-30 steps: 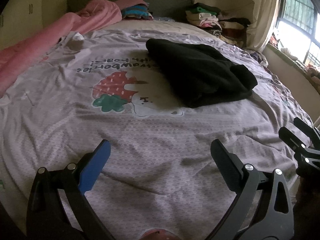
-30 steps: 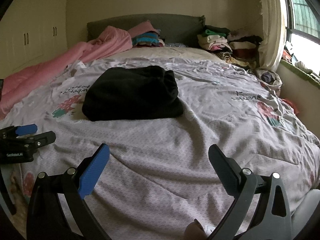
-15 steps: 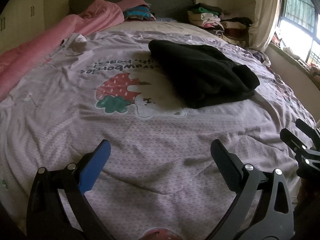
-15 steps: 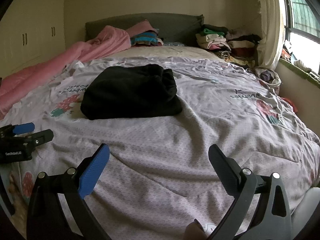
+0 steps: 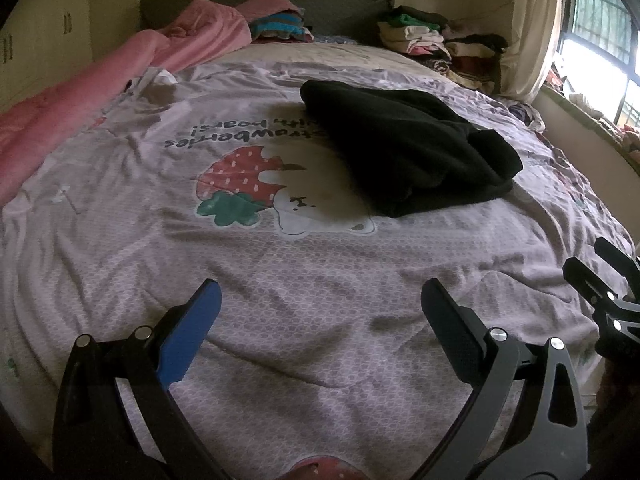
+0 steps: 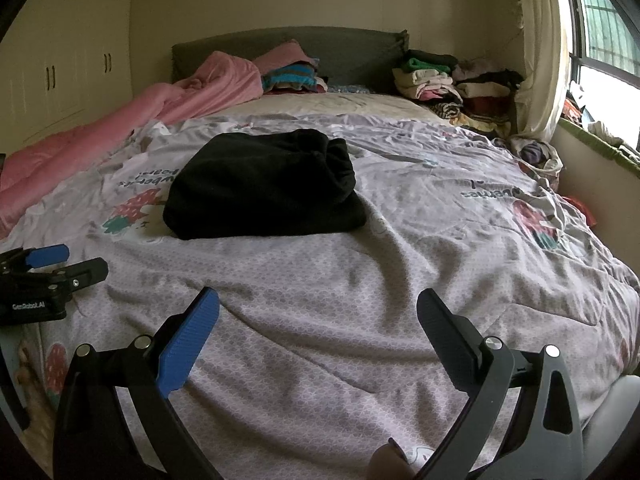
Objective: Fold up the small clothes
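Left gripper [image 5: 320, 300] jaws wide, holding nothing, low over the bed's near end. Right gripper [image 6: 318, 306] jaws wide too, nothing held, just beside it to the right. Bare wrinkled bedspread [image 6: 400, 272] between both grippers and the black garment [image 6: 264, 184], which lies folded mid-bed, apart from both. Garment's near edge is straight, thick rolled fold on its right side; its left edge overlaps the strawberry print [image 5: 236, 180]. Open bedspread right of the garment out to the bed's right edge. Pink quilt [image 6: 120, 128] bunched along the left edge. Folded clothes stacks [image 6: 452, 84] at the far right corner by the headboard [image 6: 340, 48]. Window [image 6: 600, 32] on the right wall.
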### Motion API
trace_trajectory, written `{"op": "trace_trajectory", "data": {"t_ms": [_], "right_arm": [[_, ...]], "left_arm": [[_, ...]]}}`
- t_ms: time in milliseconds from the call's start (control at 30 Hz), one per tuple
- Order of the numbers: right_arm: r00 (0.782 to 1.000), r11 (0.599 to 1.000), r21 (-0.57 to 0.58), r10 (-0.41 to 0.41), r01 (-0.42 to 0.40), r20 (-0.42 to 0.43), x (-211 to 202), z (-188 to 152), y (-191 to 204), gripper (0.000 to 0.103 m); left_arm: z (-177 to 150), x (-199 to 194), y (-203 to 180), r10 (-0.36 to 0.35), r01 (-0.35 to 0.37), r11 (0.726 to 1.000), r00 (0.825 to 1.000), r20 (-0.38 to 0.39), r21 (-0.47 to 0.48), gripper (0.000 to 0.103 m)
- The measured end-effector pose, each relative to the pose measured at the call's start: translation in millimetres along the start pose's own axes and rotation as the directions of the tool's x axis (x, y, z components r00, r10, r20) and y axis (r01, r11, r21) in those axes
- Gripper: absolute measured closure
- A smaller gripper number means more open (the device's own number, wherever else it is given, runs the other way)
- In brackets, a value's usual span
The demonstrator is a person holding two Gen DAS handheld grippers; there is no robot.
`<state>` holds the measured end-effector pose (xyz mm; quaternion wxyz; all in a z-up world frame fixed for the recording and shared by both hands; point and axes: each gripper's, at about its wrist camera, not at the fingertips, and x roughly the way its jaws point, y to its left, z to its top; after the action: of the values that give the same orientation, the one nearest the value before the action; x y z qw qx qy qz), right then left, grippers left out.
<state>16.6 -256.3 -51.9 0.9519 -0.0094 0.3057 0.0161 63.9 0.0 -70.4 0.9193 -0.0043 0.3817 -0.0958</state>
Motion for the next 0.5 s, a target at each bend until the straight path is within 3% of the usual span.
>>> {"op": "trace_trajectory", "data": {"t_ms": [500], "right_arm": [[1.0, 1.0, -0.003, -0.006, 0.006, 0.006, -2.2, 1.3, 1.3, 0.005]], "left_arm": [[-0.2, -0.6, 0.8, 0.004, -0.004, 1.0, 1.0, 0.001, 0.002, 0.009]]}}
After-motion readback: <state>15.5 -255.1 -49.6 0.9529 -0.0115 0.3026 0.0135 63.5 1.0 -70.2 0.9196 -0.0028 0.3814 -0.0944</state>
